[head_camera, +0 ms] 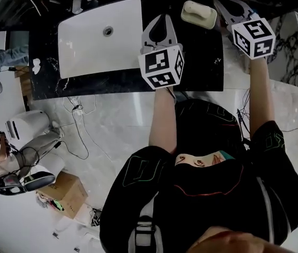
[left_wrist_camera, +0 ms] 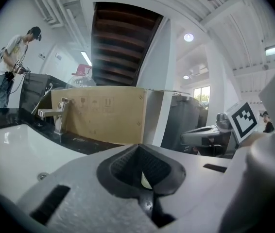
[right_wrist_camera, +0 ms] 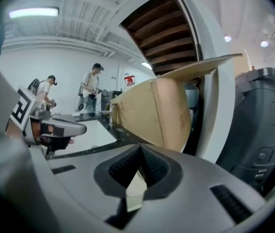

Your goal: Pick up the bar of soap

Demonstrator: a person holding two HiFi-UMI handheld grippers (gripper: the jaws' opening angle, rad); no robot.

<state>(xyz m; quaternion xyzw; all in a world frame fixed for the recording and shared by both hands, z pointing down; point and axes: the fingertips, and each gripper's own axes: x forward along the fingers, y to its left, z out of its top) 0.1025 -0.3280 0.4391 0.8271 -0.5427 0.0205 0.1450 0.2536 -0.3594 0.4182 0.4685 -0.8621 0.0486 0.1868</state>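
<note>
While hovering shut and empty over the counter (head_camera: 201, 62), flank the soap (head_camera: 199, 13) near the far edge: left gripper (head_camera: 160, 19) to its left, right gripper (head_camera: 221, 2) just beside its right end. Lies lengthwise along that edge, slightly skewed. Looks nearer the right; needs jaws opened across the short width.

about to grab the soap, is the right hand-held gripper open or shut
Shut. In the right gripper view the right hand-held gripper has its jaws pressed together at the tips; the soap lies apart from it.
</note>
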